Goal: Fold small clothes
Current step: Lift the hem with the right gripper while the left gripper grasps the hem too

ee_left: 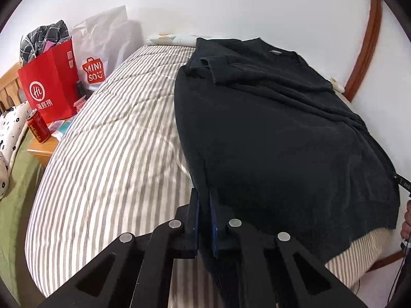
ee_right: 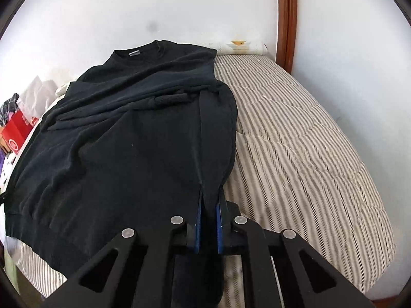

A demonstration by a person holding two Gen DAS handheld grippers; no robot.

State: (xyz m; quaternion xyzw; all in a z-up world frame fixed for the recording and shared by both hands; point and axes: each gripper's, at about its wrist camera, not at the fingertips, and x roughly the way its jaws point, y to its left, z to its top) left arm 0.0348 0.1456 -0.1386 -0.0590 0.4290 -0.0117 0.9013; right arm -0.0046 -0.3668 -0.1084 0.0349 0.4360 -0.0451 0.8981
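Observation:
A black sweater [ee_left: 277,128] lies on the striped bed [ee_left: 108,154], collar toward the far wall, both sleeves folded across its chest. My left gripper [ee_left: 203,195] is shut on the sweater's near left hem corner, with cloth pinched between its blue pads. In the right wrist view the same black sweater [ee_right: 123,133] fills the left half. My right gripper [ee_right: 209,200] is shut on its near right hem corner, and a taut fold runs from the pads toward the sleeves. A small part of the right-hand gripper [ee_left: 403,181] and a hand [ee_left: 407,220] show at the right edge of the left wrist view.
A red paper bag [ee_left: 48,87], a white shopping bag [ee_left: 100,48] and a red can [ee_left: 38,129] stand on a wooden bedside stand at the left. A white wall runs behind the bed [ee_right: 295,141]. A brown door frame [ee_right: 287,20] rises at the right. Bare striped bedding lies either side of the sweater.

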